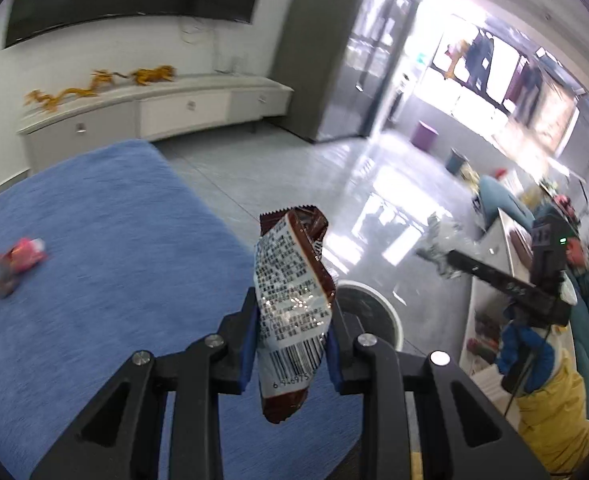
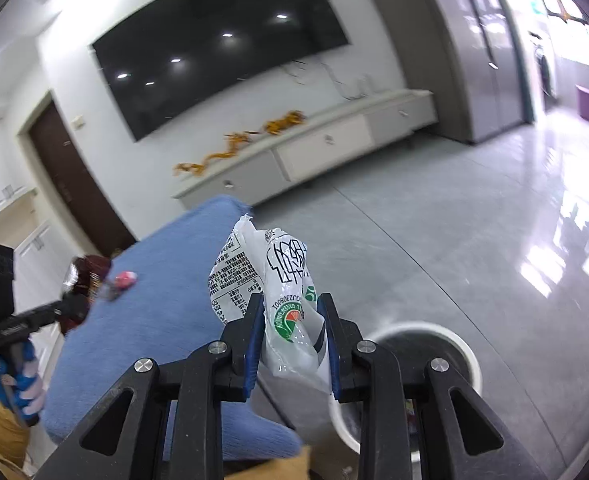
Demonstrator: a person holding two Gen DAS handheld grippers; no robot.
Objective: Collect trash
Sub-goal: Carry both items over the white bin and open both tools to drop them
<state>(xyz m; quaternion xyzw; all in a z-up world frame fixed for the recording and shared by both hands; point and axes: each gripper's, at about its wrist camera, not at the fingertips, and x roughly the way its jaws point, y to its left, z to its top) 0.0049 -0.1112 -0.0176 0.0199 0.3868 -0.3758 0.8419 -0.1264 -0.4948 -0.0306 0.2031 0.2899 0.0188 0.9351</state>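
Left wrist: one brown wrapper (image 1: 290, 312) clamped; right: one white wrapper (image 2: 282, 300).

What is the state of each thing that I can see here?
Left gripper: shut on the brown wrapper.
Right gripper: shut on the white wrapper.
Red wrapper: lying on the blue cushion.
White bin: open, upright on the floor.
TV: off.

a dark tv (image 2: 218, 46) hangs on the white wall above a long low white cabinet (image 2: 318, 148) with orange dragon ornaments (image 2: 238, 144) on top. the glossy grey tile floor (image 2: 474, 216) reflects bright daylight from the windows (image 1: 494, 64). a brown door (image 2: 74, 176) stands left of the tv.
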